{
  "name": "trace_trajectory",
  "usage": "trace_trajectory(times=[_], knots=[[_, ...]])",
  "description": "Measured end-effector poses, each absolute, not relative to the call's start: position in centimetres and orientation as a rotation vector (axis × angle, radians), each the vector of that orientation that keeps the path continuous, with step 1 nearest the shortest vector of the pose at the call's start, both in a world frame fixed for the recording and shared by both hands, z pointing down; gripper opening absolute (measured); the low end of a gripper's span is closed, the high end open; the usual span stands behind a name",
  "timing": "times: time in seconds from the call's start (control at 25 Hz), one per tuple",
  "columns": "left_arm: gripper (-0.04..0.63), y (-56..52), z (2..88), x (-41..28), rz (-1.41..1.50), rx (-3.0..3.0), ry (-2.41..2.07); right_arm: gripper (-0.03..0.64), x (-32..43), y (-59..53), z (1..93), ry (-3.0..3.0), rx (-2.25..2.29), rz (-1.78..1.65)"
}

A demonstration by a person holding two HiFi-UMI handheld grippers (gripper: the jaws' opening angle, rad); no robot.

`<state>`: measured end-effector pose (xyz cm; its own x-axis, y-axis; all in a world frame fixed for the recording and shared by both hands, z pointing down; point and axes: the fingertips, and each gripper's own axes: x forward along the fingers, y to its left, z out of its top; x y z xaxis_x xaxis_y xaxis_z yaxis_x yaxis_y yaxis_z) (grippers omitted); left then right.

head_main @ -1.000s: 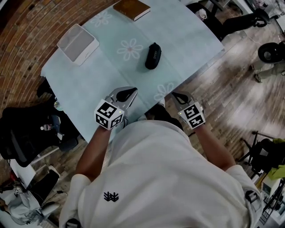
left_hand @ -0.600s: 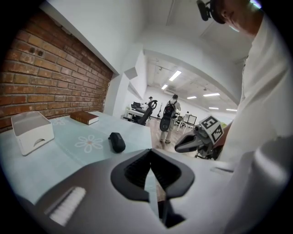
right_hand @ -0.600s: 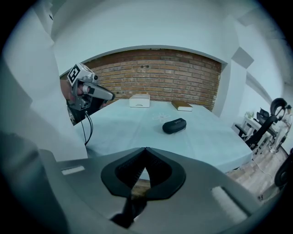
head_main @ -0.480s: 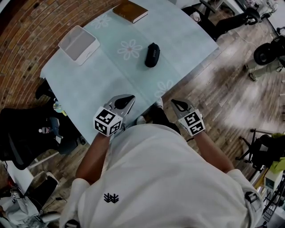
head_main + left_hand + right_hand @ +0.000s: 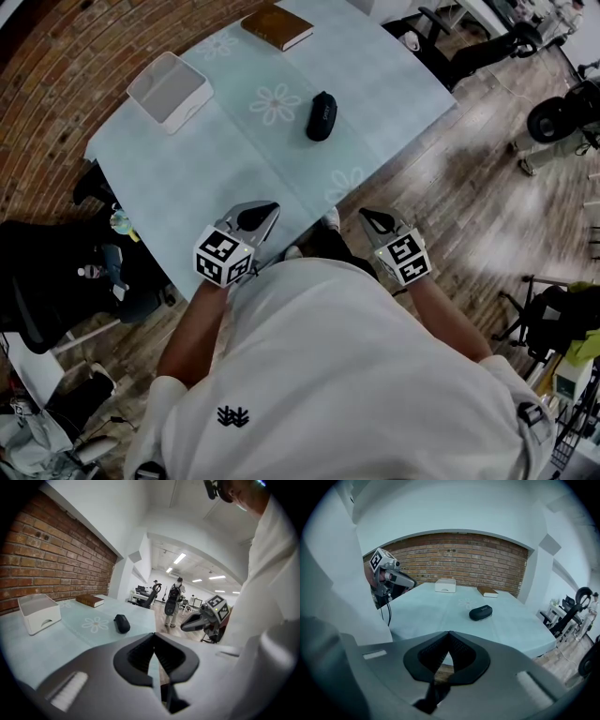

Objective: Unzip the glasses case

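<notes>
Both grippers have sunk slightly lower in the frame, nearer the person's white shirt (image 5: 337, 375), while the black glasses case has stayed put. Head view: the glasses case (image 5: 321, 115) lies at upper centre on the pale flowered table (image 5: 206, 178), well apart from the left gripper (image 5: 270, 207) and right gripper (image 5: 364, 215), which hover by the table's near edge. Left gripper view: its jaws meet at the tips and hold nothing; the glasses case (image 5: 122, 623) sits left of centre, far beyond them. Right gripper view: jaws likewise closed and empty, with the glasses case (image 5: 480, 612) right of centre. To reach well, both tongs probably need to open, one steadying the case while the other pinches the zip pull. That zip pull is too small to make out anywhere, and the shirt hides the head view's lower half.
</notes>
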<state>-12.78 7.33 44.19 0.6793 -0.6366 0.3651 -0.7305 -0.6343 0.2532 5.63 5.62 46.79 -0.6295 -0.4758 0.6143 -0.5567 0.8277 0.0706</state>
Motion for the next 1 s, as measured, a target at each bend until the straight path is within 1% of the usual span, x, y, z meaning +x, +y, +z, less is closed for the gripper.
trace_trajectory(times=[1.0], knots=[[0.055, 7.0, 44.3, -11.9, 0.324, 2.512, -1.077, 0.000, 7.2, 6.0, 46.9, -2.353, 0.773, 0.176]])
